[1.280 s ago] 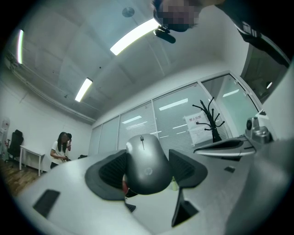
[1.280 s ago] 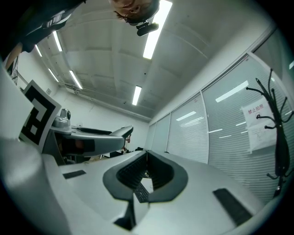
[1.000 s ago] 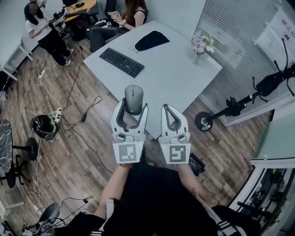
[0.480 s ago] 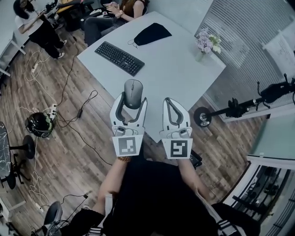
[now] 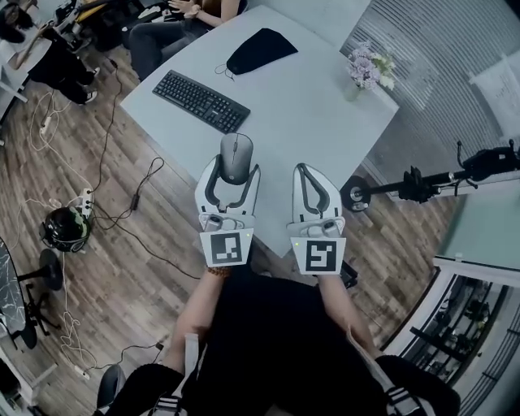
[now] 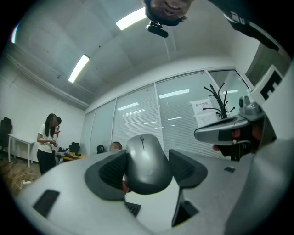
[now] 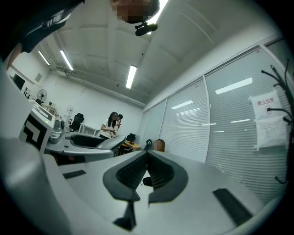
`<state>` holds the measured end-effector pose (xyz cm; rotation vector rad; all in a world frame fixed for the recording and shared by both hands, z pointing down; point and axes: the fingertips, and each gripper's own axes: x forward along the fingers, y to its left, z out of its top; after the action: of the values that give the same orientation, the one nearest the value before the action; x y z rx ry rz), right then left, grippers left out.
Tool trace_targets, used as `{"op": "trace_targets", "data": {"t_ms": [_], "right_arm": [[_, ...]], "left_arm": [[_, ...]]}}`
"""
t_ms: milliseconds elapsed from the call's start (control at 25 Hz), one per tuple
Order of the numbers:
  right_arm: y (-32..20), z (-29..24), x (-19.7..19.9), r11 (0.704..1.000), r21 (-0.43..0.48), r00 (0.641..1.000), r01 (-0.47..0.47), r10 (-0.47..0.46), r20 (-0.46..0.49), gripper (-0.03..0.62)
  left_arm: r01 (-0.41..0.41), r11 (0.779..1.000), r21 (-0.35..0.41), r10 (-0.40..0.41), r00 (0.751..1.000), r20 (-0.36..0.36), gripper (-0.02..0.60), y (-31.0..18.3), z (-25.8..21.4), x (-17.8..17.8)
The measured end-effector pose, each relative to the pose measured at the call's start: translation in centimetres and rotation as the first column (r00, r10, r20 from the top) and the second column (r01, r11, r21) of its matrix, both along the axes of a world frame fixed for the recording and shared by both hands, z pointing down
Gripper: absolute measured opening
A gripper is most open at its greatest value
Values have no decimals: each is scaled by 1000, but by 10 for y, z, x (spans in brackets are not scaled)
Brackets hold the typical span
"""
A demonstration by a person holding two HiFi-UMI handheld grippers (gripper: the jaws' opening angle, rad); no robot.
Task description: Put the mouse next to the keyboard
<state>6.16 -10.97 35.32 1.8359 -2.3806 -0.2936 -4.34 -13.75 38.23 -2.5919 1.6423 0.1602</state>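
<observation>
A grey computer mouse (image 5: pixel 236 156) is clamped between the jaws of my left gripper (image 5: pixel 233 172), held in the air over the near edge of the white table (image 5: pixel 301 122). The same mouse (image 6: pixel 146 164) fills the middle of the left gripper view, squeezed by both dark pads. The black keyboard (image 5: pixel 201 101) lies on the table's left part, beyond and left of the mouse. My right gripper (image 5: pixel 308 175) hangs beside the left one, shut and empty; its pads (image 7: pixel 148 170) meet in the right gripper view.
A black pouch (image 5: pixel 261 49) lies at the table's far side and a small vase of flowers (image 5: pixel 363 71) at its right corner. A seated person (image 5: pixel 175 18) is beyond the table. Cables (image 5: pixel 122 187) run over the wooden floor; a scooter (image 5: pixel 422 185) stands right.
The view has shifted: table and keyboard sit lower left in frame, closer to the grippers. The left gripper still carries the mouse; both grippers keep their pose.
</observation>
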Motion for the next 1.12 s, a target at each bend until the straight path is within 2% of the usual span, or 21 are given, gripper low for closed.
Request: {"op": "trace_targets", "data": {"t_ms": [200,360,400,680,840,1120], "right_arm": [[-28,5,-1,1000,-6,999,-19,19,-40,-1],[-47,12,3,998,-33,998,-56,54,-43,-2],[-50,14,3,997,-36,997,-62,60,-47,0],[-68,27,1,993,-65,993,-99,95,-67,0],[-80,27,4,991,-62,989,-122,117,-88,-2],[-93,33,17,978,-84,978,-190,181,-101,-2]], "left_arm": [[-40,999,3,40,999,32,296,-34,20,1],[-100,994,48,91,980,175,296,-55,33,5],[-108,993,42,99,978,183,296,-59,38,5],[-120,991,-61,125,988,88,296,-86,78,5],[-144,981,-132,159,981,109,296,-103,101,8],[-164,964,-209,196,970,142,296,-132,152,17]]}}
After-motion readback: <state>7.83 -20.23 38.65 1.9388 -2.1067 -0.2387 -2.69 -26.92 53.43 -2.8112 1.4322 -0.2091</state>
